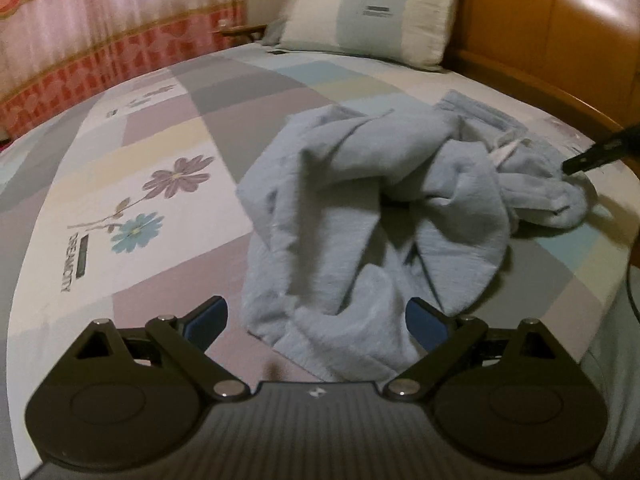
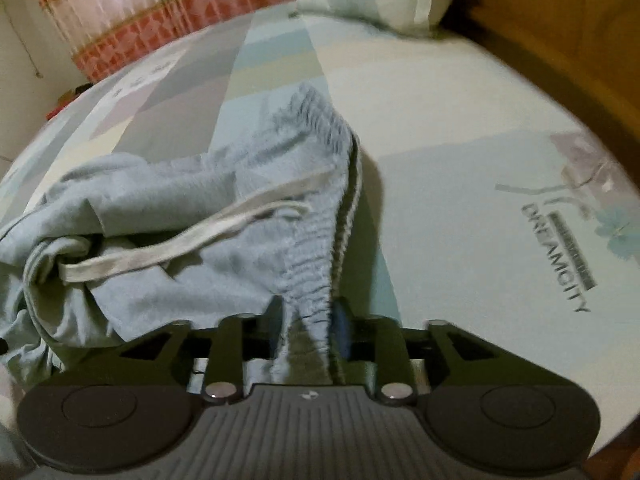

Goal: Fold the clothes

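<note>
1. While the left gripper (image 1: pixel 316 322) hangs over the near end of the heap, its jaws are spread wide with nothing between them; two blue pads (image 1: pixel 206 320) show.
2. One garment: light blue pants (image 1: pixel 360 216), crumpled in a heap on the bed (image 1: pixel 152 128), toward its right side in the left view.
3. Right gripper (image 2: pixel 308 322): jaws clenched on the pants' ribbed waistband (image 2: pixel 316 184), which rises taut from the bed into the fingers.
4. One white drawstring (image 2: pixel 192 236), looped across the bunched fabric left of the waistband.
5. In the left view the right gripper's dark tip (image 1: pixel 596 156) touches the heap's far right end.
6. One pillow (image 1: pixel 372 12) at the head of the bed, against the wooden headboard (image 1: pixel 560 40).
7. One curtain (image 1: pixel 100 28), pink and red, behind the bed.
8. Sheet print: two flowers (image 1: pixel 160 204), one purple, one blue, beside the text.
</note>
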### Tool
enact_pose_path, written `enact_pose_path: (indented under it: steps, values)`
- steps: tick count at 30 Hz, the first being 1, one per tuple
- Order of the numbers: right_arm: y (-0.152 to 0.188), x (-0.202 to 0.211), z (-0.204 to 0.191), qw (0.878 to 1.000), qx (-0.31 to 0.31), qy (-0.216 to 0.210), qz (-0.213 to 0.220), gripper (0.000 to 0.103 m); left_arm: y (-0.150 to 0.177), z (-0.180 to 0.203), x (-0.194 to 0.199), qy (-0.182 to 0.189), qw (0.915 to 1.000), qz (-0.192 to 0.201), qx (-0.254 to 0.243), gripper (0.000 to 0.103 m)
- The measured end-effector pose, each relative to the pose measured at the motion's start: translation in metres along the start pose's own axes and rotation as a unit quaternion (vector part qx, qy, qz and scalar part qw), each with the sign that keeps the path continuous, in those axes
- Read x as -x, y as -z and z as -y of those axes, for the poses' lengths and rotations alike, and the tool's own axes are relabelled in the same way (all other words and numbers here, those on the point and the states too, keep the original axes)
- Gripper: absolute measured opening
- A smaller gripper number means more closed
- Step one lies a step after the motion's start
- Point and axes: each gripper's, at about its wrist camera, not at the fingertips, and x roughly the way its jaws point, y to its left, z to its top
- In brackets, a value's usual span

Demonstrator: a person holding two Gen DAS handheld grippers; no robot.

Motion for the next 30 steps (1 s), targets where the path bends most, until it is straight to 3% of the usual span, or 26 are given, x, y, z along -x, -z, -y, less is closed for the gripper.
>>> enact_pose_path:
  steps: [3, 5, 10, 16, 20, 30]
  values:
    - [0.004, 0.019, -0.019, 0.999, 0.019, 0.031, 0.041, 0.069, 0.004, -0.005, -0.002, 0.009, 0.9997, 0.001, 0.021, 0.096]
    - [0.006, 0.030, -0.037, 0.996, 0.046, 0.046, 0.060, 0.074, 0.004, -0.007, -0.006, 0.006, 0.9996, -0.001, 0.029, 0.096]
    - [0.014, 0.043, -0.076, 0.991, 0.108, 0.023, 0.069, 0.086, -0.007, -0.017, -0.018, -0.031, 0.9982, -0.006, 0.050, 0.096]
    - [0.015, 0.029, -0.131, 0.988, 0.145, -0.018, 0.038, 0.090, -0.021, -0.029, -0.037, -0.091, 0.9936, -0.043, 0.052, 0.096]
    - [0.021, 0.020, -0.167, 0.982, 0.173, -0.074, 0.016, 0.097, -0.032, -0.046, -0.036, -0.105, 0.9927, -0.034, 0.049, 0.096]
    - [0.023, 0.007, -0.215, 0.971, 0.211, -0.117, -0.008, 0.099, -0.084, -0.078, -0.057, -0.134, 0.9910, -0.011, 0.000, 0.096]
